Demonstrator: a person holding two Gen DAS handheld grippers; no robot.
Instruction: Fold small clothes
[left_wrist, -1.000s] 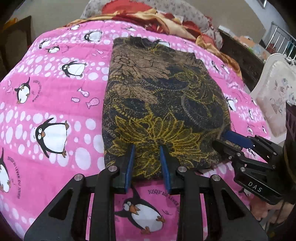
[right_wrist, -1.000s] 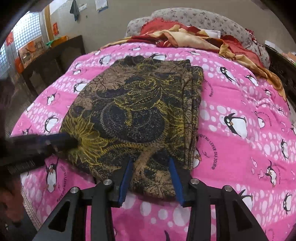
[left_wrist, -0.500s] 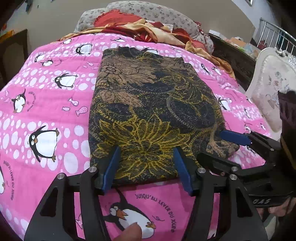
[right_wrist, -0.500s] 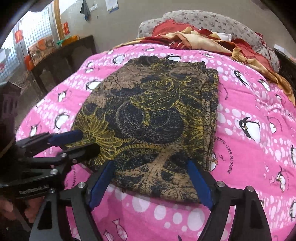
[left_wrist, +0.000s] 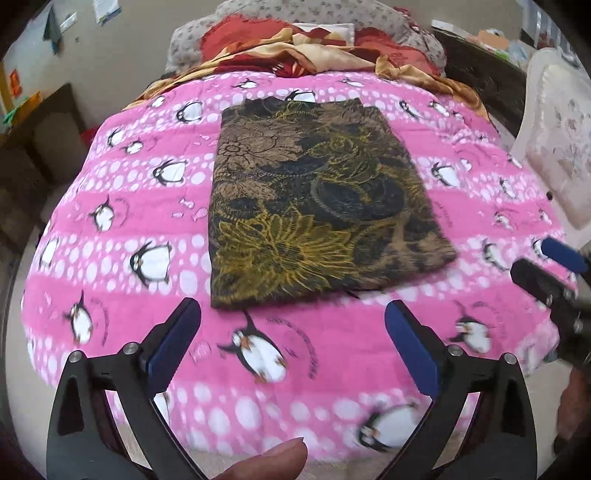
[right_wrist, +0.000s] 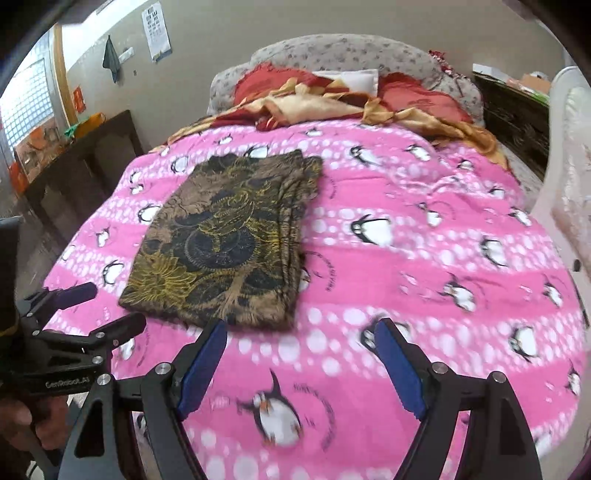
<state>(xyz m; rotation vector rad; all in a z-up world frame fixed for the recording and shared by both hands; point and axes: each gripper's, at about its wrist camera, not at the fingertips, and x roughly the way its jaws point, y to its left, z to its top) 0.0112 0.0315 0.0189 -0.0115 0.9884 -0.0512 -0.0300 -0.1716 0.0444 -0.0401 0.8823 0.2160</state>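
A brown, black and yellow flower-print garment (left_wrist: 317, 206) lies folded into a flat rectangle on the pink penguin blanket (left_wrist: 110, 258). My left gripper (left_wrist: 291, 310) hovers above the blanket just short of the garment's near edge, its jaws opening wide with nothing between them. My right gripper (right_wrist: 302, 328) is open and empty, off the garment's (right_wrist: 229, 243) near right corner. Each gripper shows in the other's view: the right one (left_wrist: 554, 273) at the right edge, the left one (right_wrist: 85, 310) at the lower left.
Rumpled red and gold bedding (right_wrist: 332, 99) is heaped at the head of the bed. Dark wooden furniture (right_wrist: 74, 162) stands along the left side and a white padded chair (left_wrist: 554, 129) on the right. A person's fingertip (left_wrist: 273, 458) shows at the bottom of the left wrist view.
Both grippers let go of the garment's near edge, spread their jaws and drew back and upward. The garment stays flat on the blanket.
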